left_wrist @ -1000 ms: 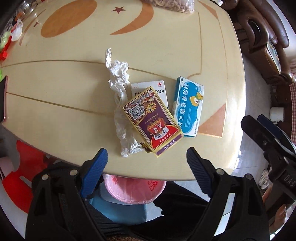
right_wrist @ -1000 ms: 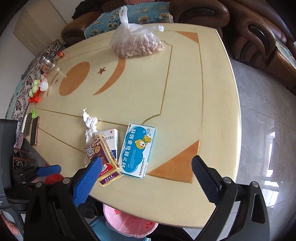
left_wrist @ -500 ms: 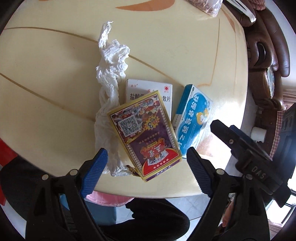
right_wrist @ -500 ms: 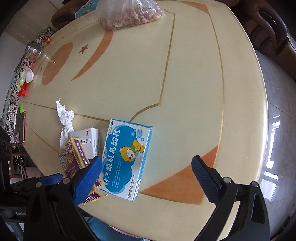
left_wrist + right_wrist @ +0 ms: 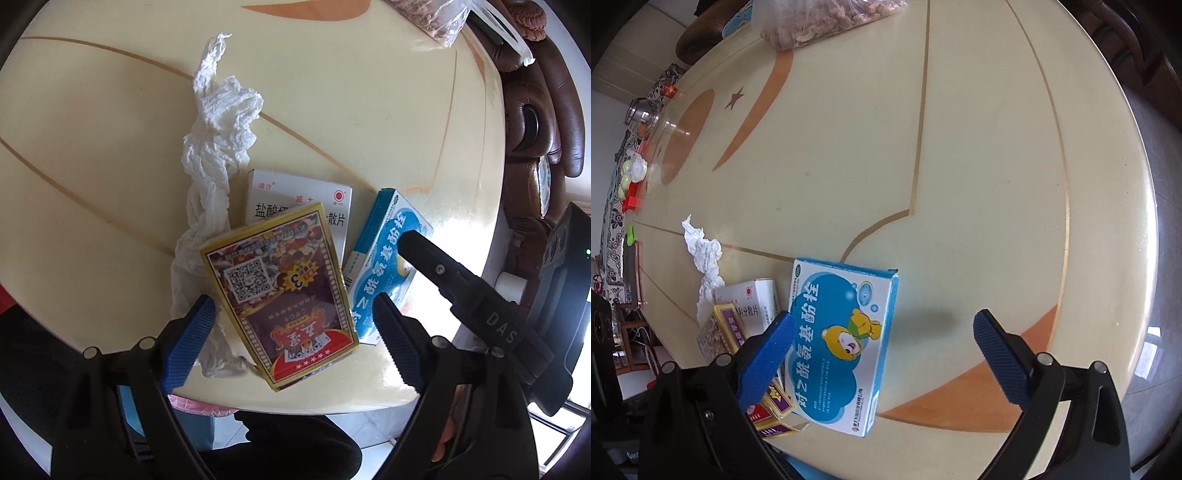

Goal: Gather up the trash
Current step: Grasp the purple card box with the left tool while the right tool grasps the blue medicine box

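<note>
A purple and gold card box (image 5: pixel 284 288) lies near the table's front edge, partly on a white medicine box (image 5: pixel 295 201) and a crumpled white tissue (image 5: pixel 214 147). A blue medicine box (image 5: pixel 380 273) lies to its right. My left gripper (image 5: pixel 291 336) is open with its fingers on either side of the card box's near end. My right gripper (image 5: pixel 882 354) is open over the blue box (image 5: pixel 842 343); its left finger (image 5: pixel 764 362) sits between the blue box and the card box (image 5: pixel 727 328). The white box (image 5: pixel 753 306) and tissue (image 5: pixel 701 254) show behind.
A cream table (image 5: pixel 960 166) holds a plastic bag of nuts (image 5: pixel 827 18) at the far side and a glass jar (image 5: pixel 646 114) with small items at the far left. Brown sofas (image 5: pixel 535 118) stand to the right. A pink bin (image 5: pixel 199 408) sits under the table edge.
Both grippers have moved closer and lower to the boxes. The left fingers now flank the card box, and the right gripper now reaches over the blue box.
</note>
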`<state>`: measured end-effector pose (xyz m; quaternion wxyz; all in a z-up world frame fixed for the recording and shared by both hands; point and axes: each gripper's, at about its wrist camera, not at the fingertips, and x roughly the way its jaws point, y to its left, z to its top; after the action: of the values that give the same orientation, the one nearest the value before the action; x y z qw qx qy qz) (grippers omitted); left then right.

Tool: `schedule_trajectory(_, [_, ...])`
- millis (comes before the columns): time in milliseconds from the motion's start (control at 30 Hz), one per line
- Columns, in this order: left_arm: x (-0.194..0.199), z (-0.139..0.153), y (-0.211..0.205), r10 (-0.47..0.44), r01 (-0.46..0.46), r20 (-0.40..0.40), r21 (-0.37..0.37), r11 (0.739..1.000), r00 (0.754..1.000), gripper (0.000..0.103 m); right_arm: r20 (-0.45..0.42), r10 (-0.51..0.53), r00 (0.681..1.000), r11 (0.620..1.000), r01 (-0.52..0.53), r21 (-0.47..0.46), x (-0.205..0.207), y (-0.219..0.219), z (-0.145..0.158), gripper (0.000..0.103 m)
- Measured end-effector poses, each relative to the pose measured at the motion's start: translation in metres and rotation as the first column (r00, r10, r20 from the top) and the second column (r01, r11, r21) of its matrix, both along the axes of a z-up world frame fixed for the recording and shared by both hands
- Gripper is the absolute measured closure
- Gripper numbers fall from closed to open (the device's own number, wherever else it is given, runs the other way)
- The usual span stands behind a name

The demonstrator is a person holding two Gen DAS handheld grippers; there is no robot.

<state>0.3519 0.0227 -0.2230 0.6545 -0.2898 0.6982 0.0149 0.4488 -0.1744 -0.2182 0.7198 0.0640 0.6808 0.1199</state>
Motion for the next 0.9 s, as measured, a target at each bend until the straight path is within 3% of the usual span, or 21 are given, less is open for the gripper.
schedule_trajectory(233, [-0.005,-0.004,0.012,0.032,-0.032,-0.012,-0.013,0.999,0.999,0.018,-0.016,-0.006,1.0,0.999,0.005,-0.041,0.008,0.021,-0.006,0.006])
schedule_trajectory(367, [-0.01,-0.017,0.015,0.065,-0.067,-0.048,-0.048,0.997,0.997,0.018,-0.005,-0.005,1.0,0.991,0.004,-0.131,0.01,0.034,-0.01,0.006])
schedule_trajectory(433, [-0.013,-0.017,0.012,0.059,-0.06,-0.044,-0.031,0.998,0.997,0.023,0.016,0.007,1.0,0.983,-0.004,-0.184,0.008,0.042,-0.011,0.006])
schedule_trajectory(533, [-0.014,-0.016,0.006,0.034,-0.036,-0.038,-0.047,0.998,0.999,0.029,0.042,0.017,0.999,0.969,-0.006,-0.246,0.004,0.05,-0.012,0.011])
schedule_trajectory(667, [-0.016,-0.017,0.004,0.019,-0.022,-0.053,-0.052,0.998,0.998,0.03,0.076,0.023,0.997,0.965,-0.003,-0.261,0.002,0.05,-0.006,0.03])
schedule_trajectory(700, [-0.017,-0.018,0.003,0.019,-0.023,-0.061,-0.068,0.997,0.998,0.034,0.08,0.027,0.996,0.965,-0.005,-0.26,0.002,0.048,-0.005,0.034])
schedule_trajectory(900, [-0.014,-0.018,-0.014,-0.029,0.024,-0.078,-0.064,0.998,0.997,0.04,0.085,0.049,0.995,0.966,-0.026,-0.256,-0.002,0.04,-0.002,0.035])
